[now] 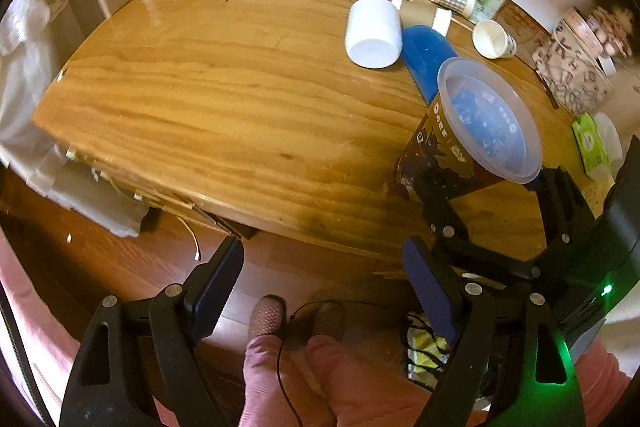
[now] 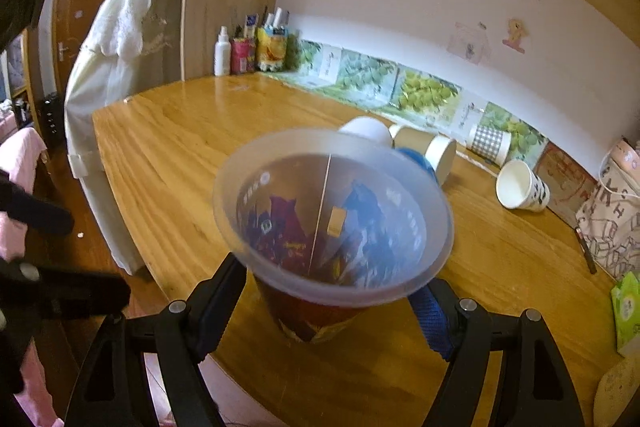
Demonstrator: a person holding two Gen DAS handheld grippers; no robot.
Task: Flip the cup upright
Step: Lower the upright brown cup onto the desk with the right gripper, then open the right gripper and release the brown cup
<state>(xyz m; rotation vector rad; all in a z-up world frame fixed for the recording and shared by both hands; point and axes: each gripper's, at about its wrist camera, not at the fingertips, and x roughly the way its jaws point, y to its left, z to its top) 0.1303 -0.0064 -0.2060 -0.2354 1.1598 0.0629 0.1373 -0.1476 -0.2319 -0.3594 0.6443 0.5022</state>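
Right tongs (image 2: 320, 311) gripped the printed cup (image 2: 332, 227) mouth-up near the surface's (image 2: 168, 147) front edge, for setting down; left tongs (image 1: 324, 291) hung wide, empty.

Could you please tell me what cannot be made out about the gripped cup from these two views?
- Right wrist view: whether the cup has its base on the table; the cup's own rim and the right gripper hide it.
- Left wrist view: the same contact, hidden behind the right gripper's fingers.
- Both views: the print on the cup's wall is blurred, unreadable.
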